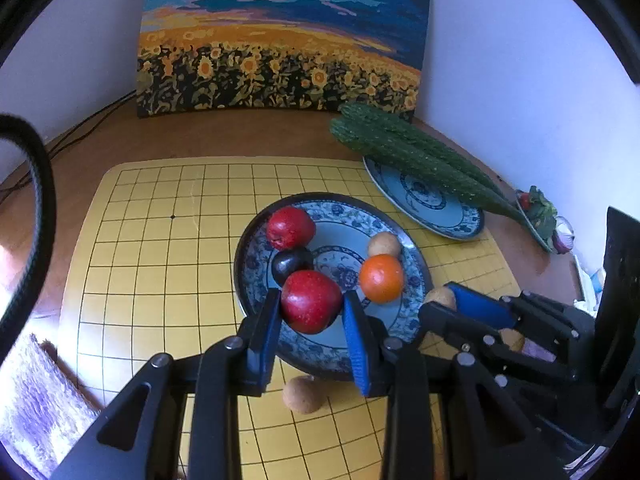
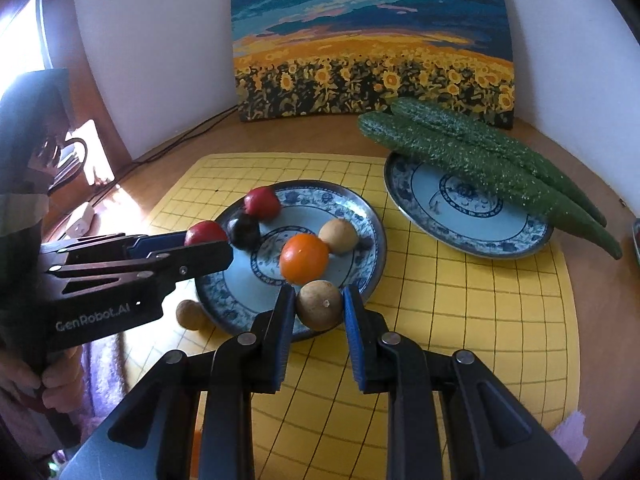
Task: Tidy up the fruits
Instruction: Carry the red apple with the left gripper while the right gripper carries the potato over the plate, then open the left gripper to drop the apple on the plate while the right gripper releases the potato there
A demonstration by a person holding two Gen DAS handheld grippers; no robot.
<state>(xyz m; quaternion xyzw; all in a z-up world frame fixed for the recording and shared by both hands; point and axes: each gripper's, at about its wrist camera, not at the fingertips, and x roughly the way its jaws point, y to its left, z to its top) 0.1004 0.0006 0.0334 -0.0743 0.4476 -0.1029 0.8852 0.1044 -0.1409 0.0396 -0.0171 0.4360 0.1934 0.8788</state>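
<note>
My left gripper is shut on a red apple, held over the near rim of the blue-patterned fruit plate. On that plate lie a second red apple, a dark plum, an orange and a small tan fruit. My right gripper is shut on another round tan fruit above the plate's near edge. A third tan fruit lies on the yellow mat beside the plate. In the right wrist view the left gripper shows from the side with its apple.
A second blue plate at the right carries two long green cucumbers. The yellow grid mat covers a wooden table; a sunflower painting leans on the back wall. Cables run at the left, a purple cloth lies near.
</note>
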